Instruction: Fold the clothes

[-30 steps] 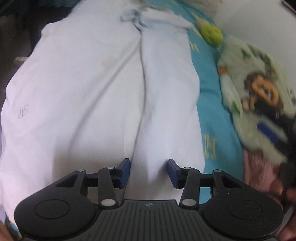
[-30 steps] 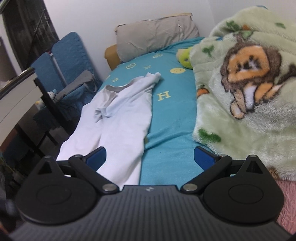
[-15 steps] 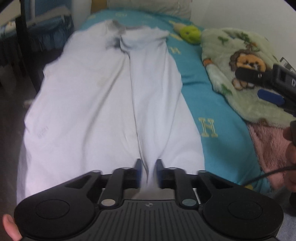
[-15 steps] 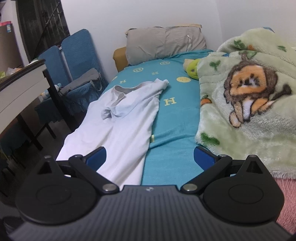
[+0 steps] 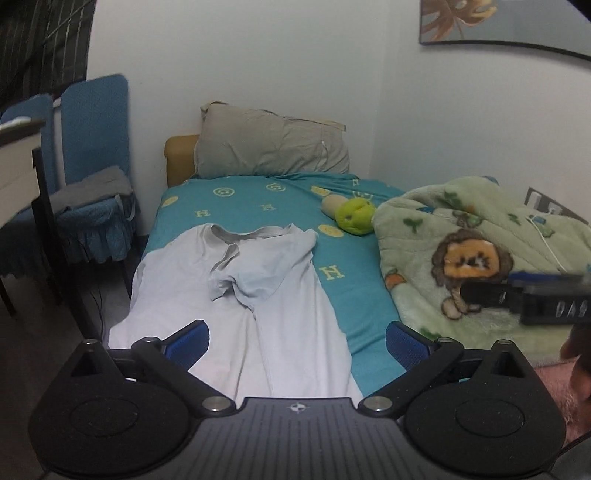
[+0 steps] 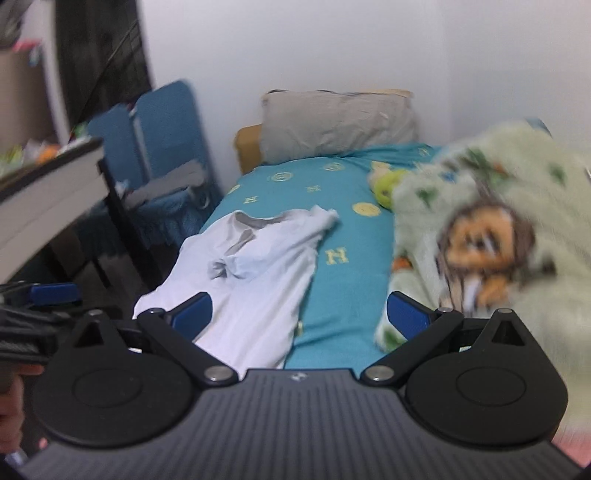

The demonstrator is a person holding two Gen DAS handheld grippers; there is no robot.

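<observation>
While opening, left gripper (image 5: 297,341) (empty) above shirt (image 5: 243,295)

White walls (image 5: 295,55), framed leaf picture (image 5: 480,22), 2 blue chairs (image 5: 94,129) — bed (image 5: 354,295) with teal sheet, grey pillow (image 5: 273,147)

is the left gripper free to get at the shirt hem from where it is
Probably yes. The left gripper has its jaws opening, nothing between them, and the shirt lies uncovered on the bed just ahead.
</observation>
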